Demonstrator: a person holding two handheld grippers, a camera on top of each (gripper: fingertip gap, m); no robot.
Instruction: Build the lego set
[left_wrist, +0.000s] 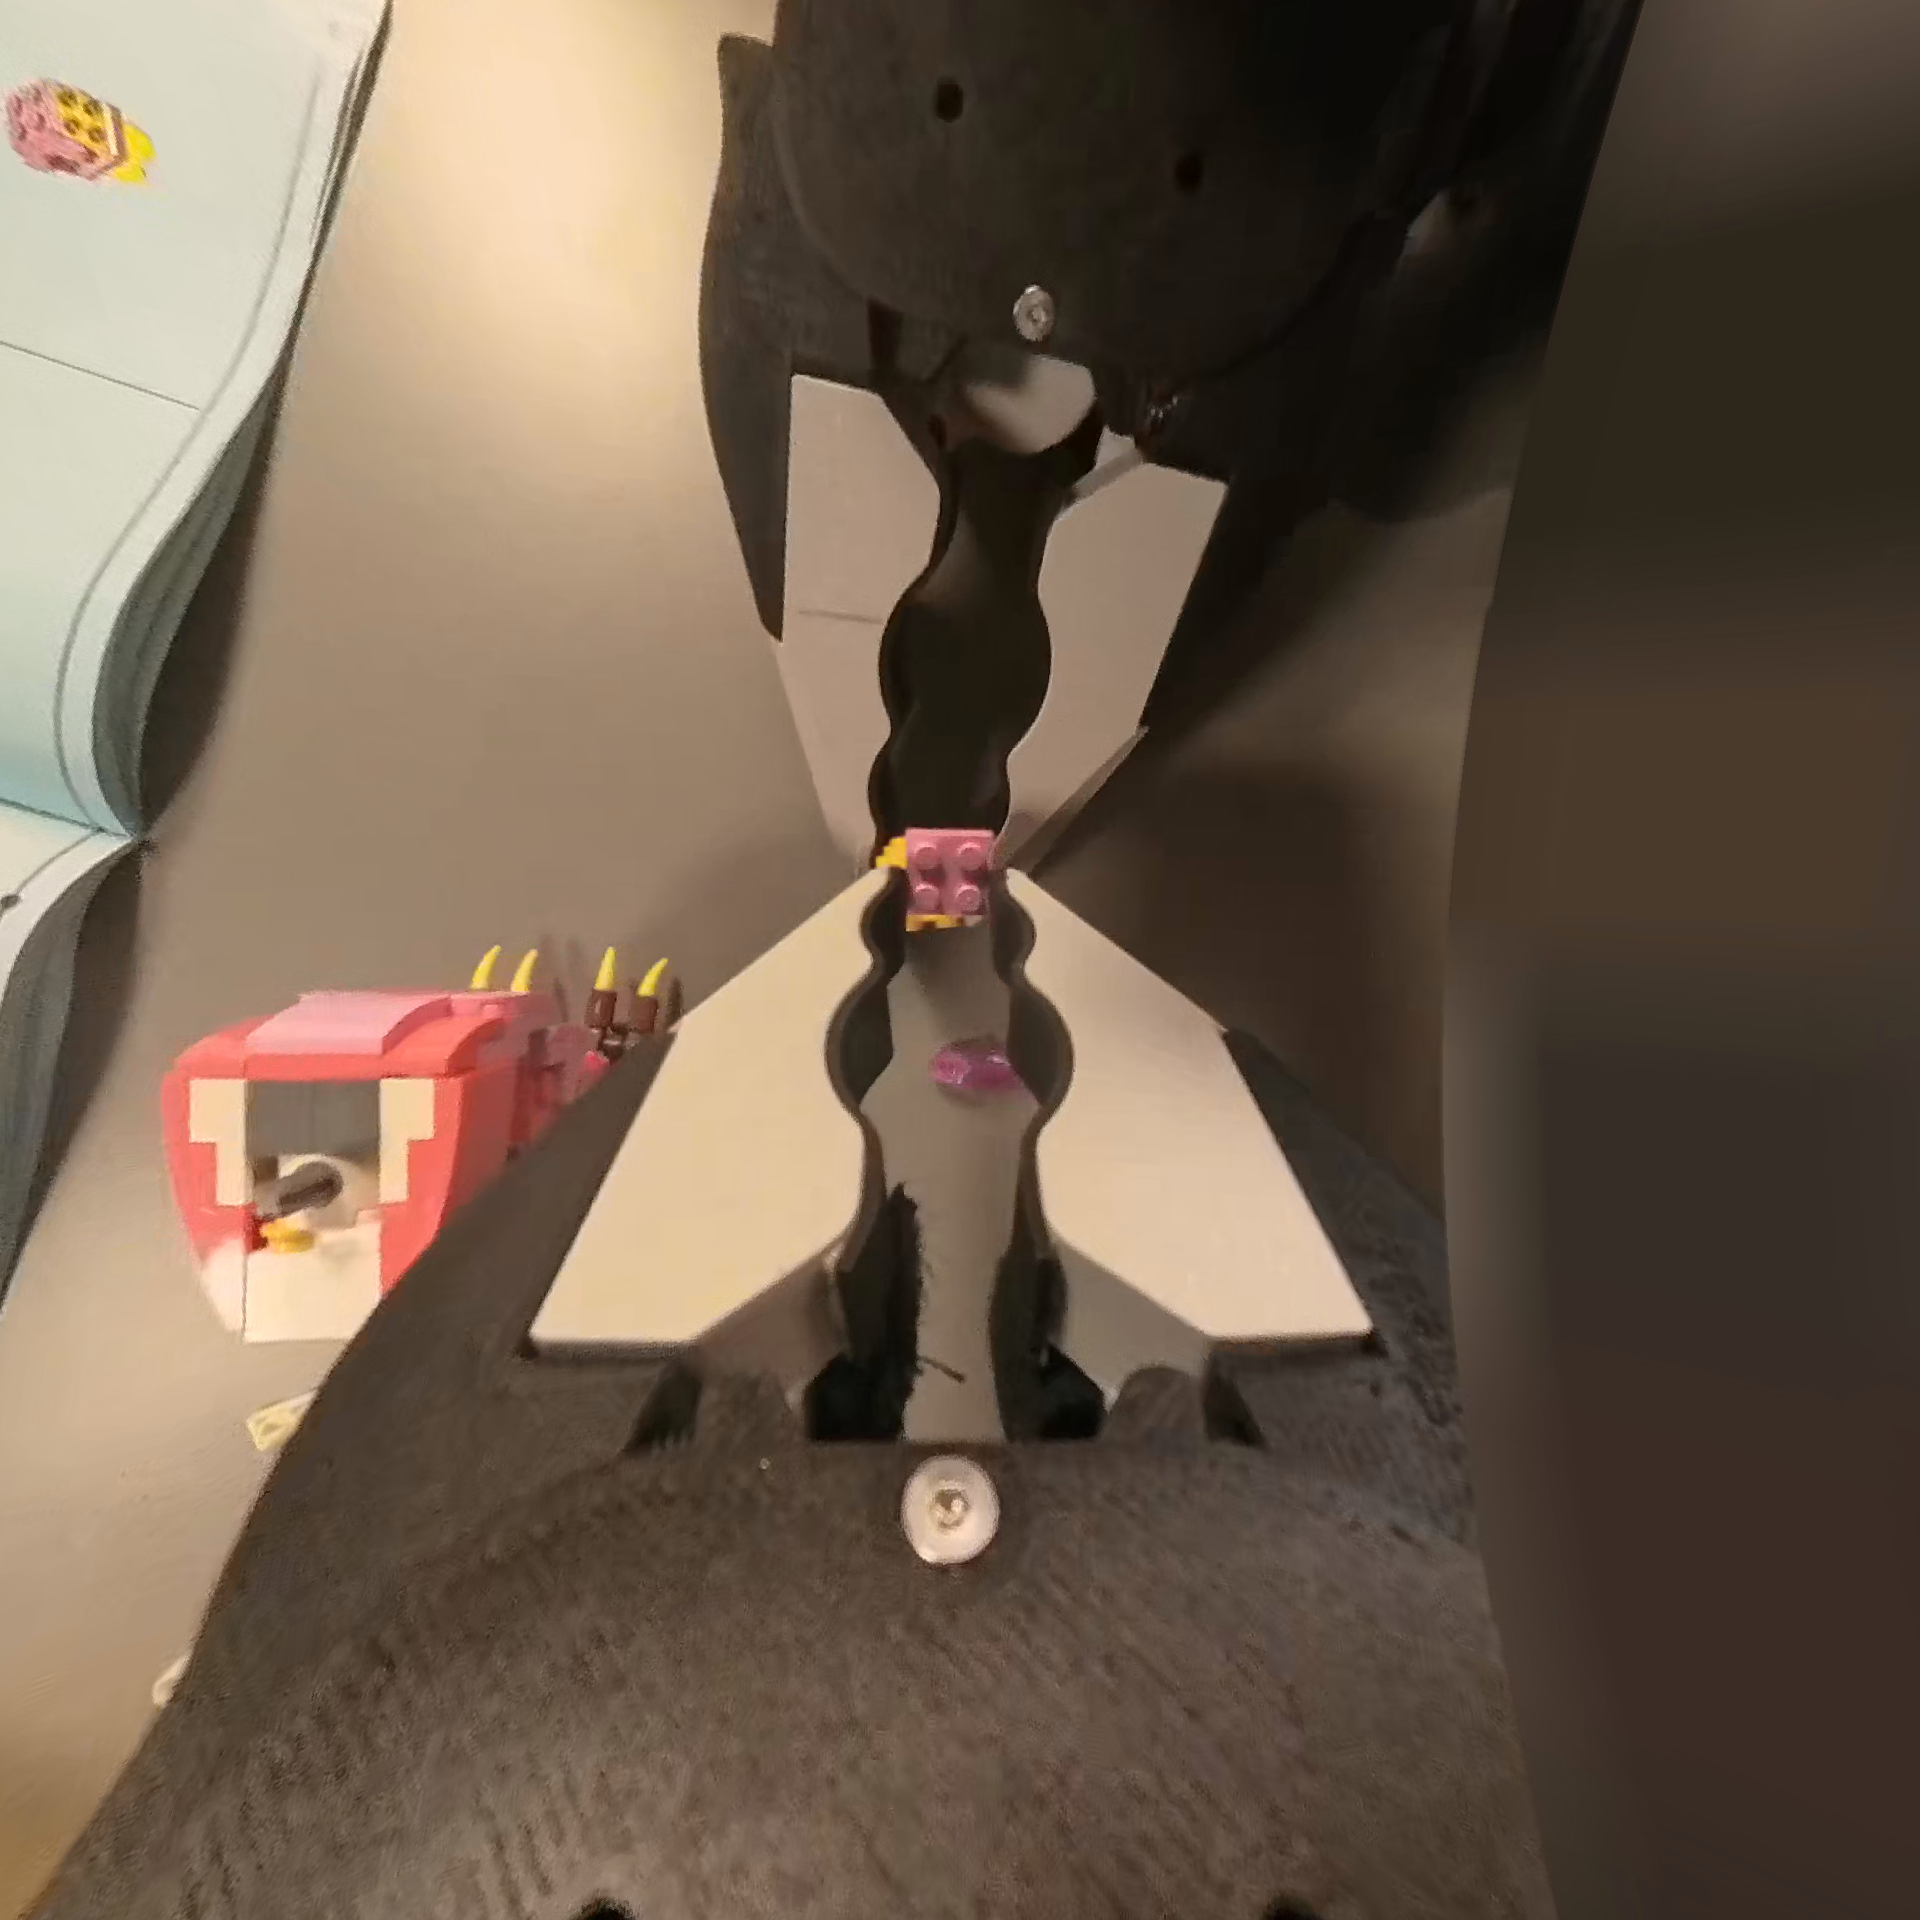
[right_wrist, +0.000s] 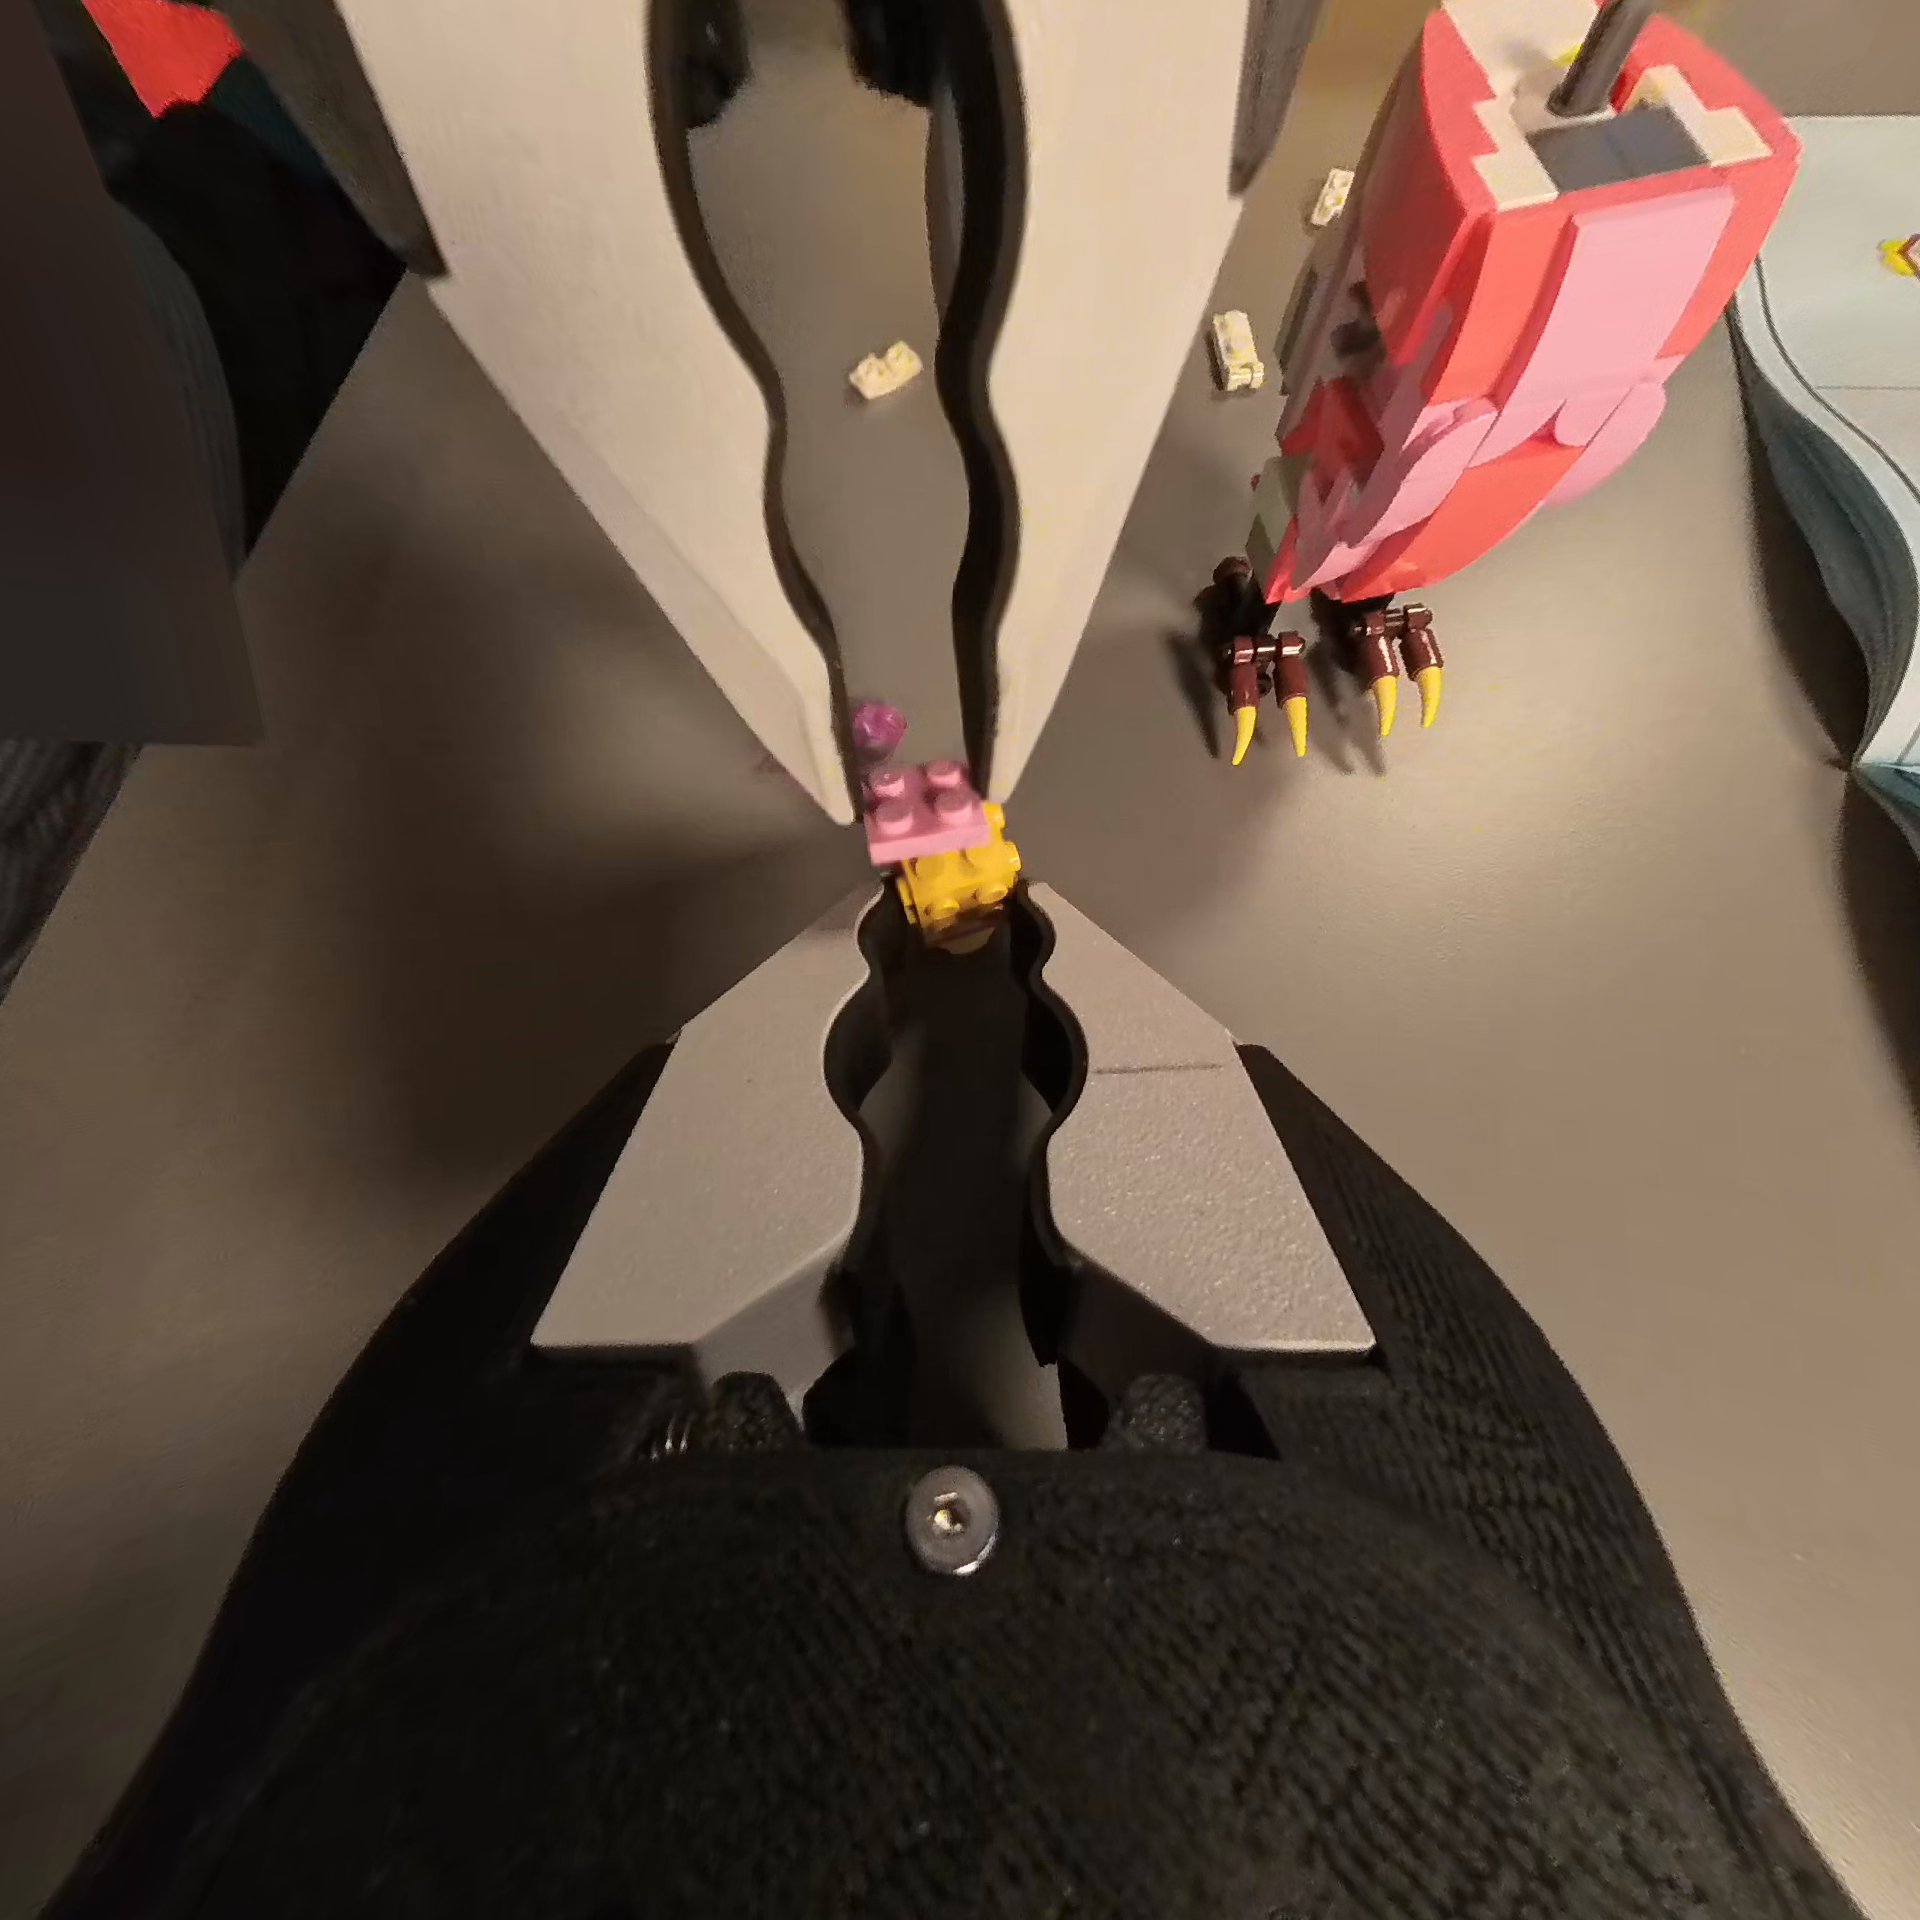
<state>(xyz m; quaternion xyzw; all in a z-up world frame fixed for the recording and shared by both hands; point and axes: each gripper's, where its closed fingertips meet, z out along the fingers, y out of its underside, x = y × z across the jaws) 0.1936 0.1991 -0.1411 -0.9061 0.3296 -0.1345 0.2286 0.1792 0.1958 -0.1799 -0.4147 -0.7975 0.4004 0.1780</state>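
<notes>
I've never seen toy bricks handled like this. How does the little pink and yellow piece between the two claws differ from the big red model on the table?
The pink and yellow piece is tiny, a few bricks; the red model is far bigger, with many parts and yellow claws. The small piece is held above the table between the left gripper and right gripper; the model lies untouched. Both are studded toy bricks with pink parts.

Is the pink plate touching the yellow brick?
Touching. The right wrist view shows the pink plate sitting directly on the yellow brick, no gap between them.
</notes>
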